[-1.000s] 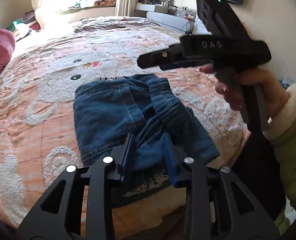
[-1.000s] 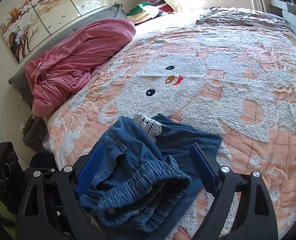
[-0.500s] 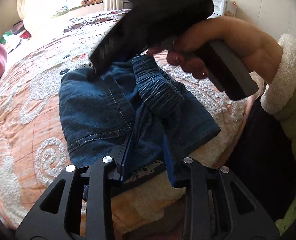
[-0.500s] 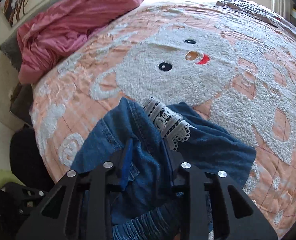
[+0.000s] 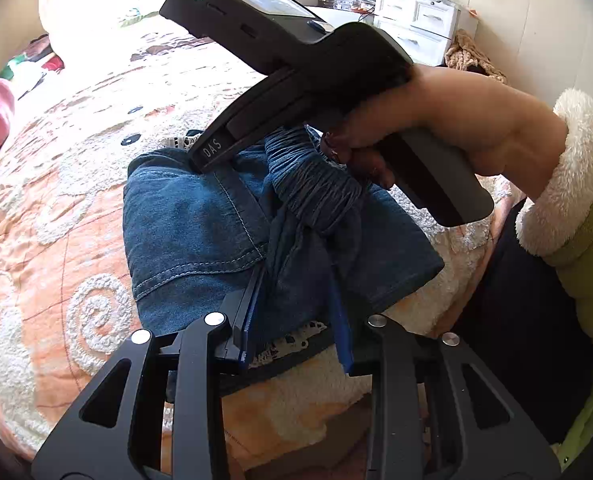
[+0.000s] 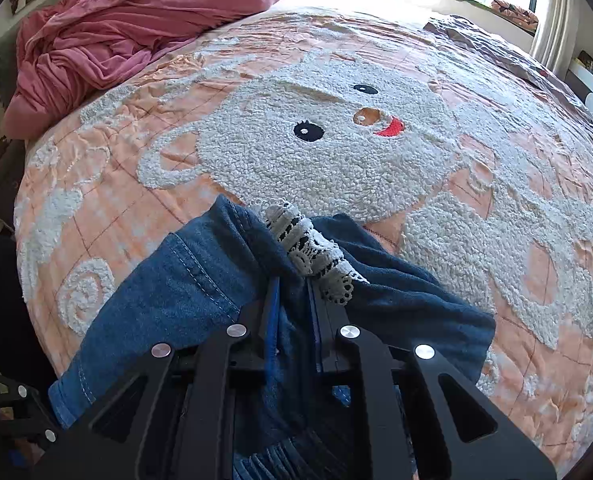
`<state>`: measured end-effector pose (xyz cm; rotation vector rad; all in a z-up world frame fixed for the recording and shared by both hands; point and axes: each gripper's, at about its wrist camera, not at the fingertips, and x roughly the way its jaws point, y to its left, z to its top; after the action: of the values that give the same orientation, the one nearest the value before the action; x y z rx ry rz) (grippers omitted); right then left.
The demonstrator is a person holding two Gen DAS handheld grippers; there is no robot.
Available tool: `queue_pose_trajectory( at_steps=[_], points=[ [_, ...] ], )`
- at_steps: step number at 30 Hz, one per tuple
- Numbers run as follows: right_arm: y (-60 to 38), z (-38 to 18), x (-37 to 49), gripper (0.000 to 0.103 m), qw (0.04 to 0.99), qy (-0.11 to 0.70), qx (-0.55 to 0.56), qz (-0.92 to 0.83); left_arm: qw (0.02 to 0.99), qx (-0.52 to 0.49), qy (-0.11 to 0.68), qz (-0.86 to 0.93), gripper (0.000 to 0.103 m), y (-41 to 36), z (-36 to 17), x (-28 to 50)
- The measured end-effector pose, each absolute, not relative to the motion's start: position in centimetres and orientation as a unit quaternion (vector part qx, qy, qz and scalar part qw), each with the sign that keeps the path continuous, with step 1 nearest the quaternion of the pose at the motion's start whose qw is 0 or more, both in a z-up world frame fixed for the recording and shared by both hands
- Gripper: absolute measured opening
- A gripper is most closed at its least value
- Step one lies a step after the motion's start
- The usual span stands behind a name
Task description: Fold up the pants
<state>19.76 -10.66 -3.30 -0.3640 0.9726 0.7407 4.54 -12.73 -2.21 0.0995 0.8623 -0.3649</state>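
Right gripper [image 6: 292, 300]: jaws have just been closing, now nearly together, pinching a fold of the jeans [image 5: 192, 236] beside the white lace trim [image 6: 312, 256]. Left gripper [image 5: 296, 304]: jaws narrow, clamped on denim at the near edge. Jeans lie bunched, partly folded, on the peach bedspread [image 6: 496, 160], elastic waistband [image 5: 316, 184] rumpled on top.
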Motion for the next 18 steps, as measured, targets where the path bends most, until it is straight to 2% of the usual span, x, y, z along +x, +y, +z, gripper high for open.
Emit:
queue_pose_trajectory(
  at_steps=[6, 11, 13, 16, 18],
  points=[
    [-11.6, -2.0, 19.5, 0.020, 0.809, 0.444, -0.139, 0.359, 0.891, 0.045, 0.417, -0.177, 0.024, -12.7, -2.2, 4.6],
    [-13.0, -0.4, 18.9, 0.039, 0.819, 0.433, -0.100, 0.363, 0.891, 0.042, 0.416, -0.179, 0.024, -12.5, -2.0, 4.6],
    [-13.7, 0.2, 18.6, 0.040, 0.825, 0.426, -0.086, 0.362, 0.891, 0.041, 0.416, -0.180, 0.025, -12.4, -1.9, 4.6],
    [-14.6, 1.1, 18.1, 0.049, 0.832, 0.415, -0.065, 0.363, 0.891, 0.037, 0.415, -0.183, 0.027, -12.2, -1.7, 4.5],
    [-15.3, 1.6, 17.7, 0.051, 0.837, 0.408, -0.054, 0.360, 0.891, 0.037, 0.414, -0.184, 0.028, -12.2, -1.6, 4.4]
  ],
)
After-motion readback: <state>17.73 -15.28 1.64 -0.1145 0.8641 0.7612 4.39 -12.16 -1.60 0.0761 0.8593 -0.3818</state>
